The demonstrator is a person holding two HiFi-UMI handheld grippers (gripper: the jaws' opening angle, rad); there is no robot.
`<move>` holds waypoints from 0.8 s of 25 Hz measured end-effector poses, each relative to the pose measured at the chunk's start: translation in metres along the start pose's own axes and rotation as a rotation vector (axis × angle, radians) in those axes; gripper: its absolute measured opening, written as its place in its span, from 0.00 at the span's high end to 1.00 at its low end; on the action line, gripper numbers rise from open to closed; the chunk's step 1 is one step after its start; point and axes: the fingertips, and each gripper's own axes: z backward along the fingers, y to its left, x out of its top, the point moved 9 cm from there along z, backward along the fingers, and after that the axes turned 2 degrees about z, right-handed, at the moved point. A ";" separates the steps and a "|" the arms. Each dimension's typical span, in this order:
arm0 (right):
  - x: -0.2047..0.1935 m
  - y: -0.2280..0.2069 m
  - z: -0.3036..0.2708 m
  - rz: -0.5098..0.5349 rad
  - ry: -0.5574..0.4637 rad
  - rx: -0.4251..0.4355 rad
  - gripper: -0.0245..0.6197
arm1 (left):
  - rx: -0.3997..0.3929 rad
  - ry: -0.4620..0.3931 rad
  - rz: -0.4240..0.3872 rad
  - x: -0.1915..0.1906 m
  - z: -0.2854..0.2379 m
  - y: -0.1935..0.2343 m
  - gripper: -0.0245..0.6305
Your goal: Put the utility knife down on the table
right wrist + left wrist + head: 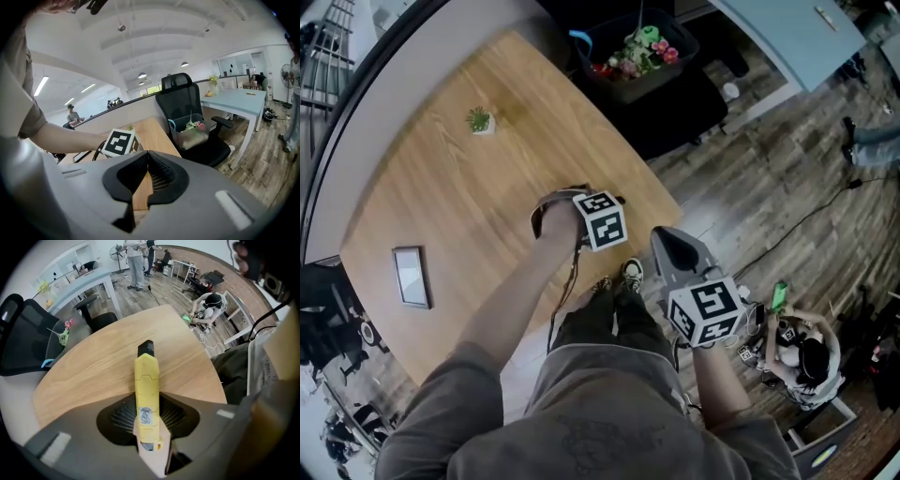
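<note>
A yellow utility knife with a black tip sticks out lengthwise from between the jaws of my left gripper, which is shut on its handle. The tip points at the wooden table; whether it touches the wood I cannot tell. In the head view my left gripper points straight down over the table near its right edge, and the hand hides the knife. My right gripper hangs off the table beside the person's lap. Its pads meet at the tips with nothing between them.
A small potted plant and a flat framed tablet lie on the table. A black chair carrying a bin of flowers stands past the far edge. A person sits on the floor at the right, among cables.
</note>
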 end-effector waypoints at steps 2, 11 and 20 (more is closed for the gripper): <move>-0.002 0.000 0.002 -0.004 0.002 0.000 0.95 | -0.003 -0.003 0.000 0.000 -0.001 0.001 0.77; -0.009 0.004 0.010 0.040 0.022 -0.009 0.95 | -0.005 -0.049 0.035 -0.006 0.001 0.001 0.77; -0.014 0.006 0.020 0.041 0.023 -0.001 0.95 | -0.007 -0.027 0.037 -0.009 0.002 -0.006 0.75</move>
